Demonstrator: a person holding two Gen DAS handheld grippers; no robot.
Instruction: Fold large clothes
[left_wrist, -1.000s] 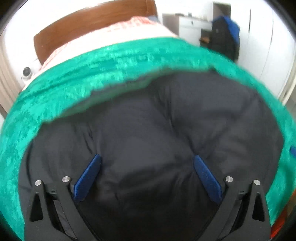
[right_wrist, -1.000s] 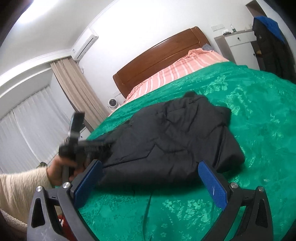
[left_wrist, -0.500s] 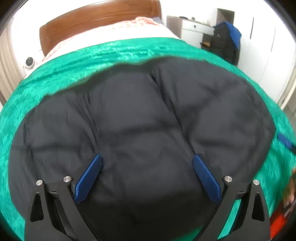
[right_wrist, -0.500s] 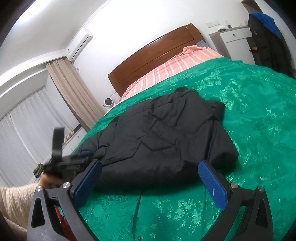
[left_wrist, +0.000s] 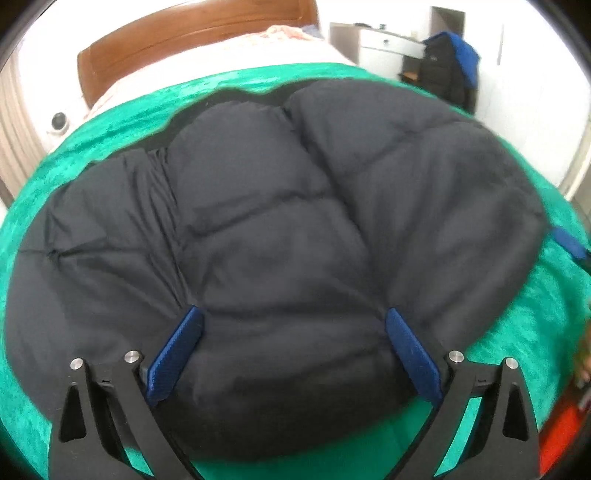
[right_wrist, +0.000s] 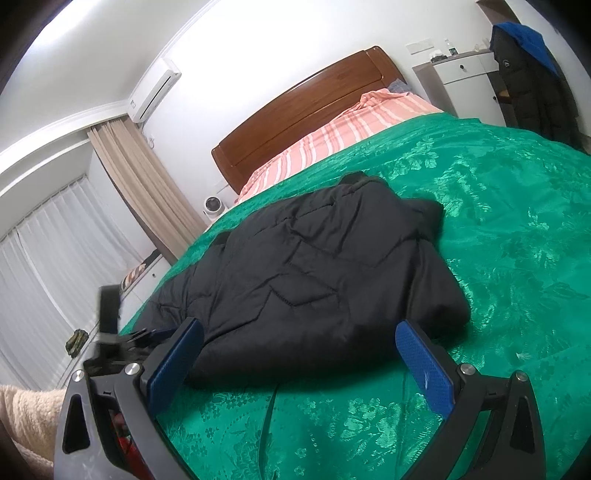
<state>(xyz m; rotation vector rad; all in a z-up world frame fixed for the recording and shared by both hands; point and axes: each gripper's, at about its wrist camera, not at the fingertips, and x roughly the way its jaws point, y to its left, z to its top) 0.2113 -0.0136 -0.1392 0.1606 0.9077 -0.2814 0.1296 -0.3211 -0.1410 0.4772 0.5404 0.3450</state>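
A black quilted puffer jacket (left_wrist: 295, 236) lies folded in a thick bundle on the green bedspread (right_wrist: 498, 258); it also shows in the right wrist view (right_wrist: 325, 280). My left gripper (left_wrist: 291, 332) is open and empty, held just above the jacket's near edge. My right gripper (right_wrist: 299, 343) is open and empty, low over the bedspread in front of the jacket's near right corner. The left gripper also appears at the left of the right wrist view (right_wrist: 122, 339).
A wooden headboard (right_wrist: 306, 107) and striped pink sheet (right_wrist: 354, 129) are at the far end of the bed. A white dresser (right_wrist: 465, 77) and a hanging dark coat (right_wrist: 528, 81) stand at the right. Curtains (right_wrist: 147, 192) are on the left.
My left gripper has pulled back toward the foot of the bed, so more of the jacket and its near edge show. My right gripper has barely moved.
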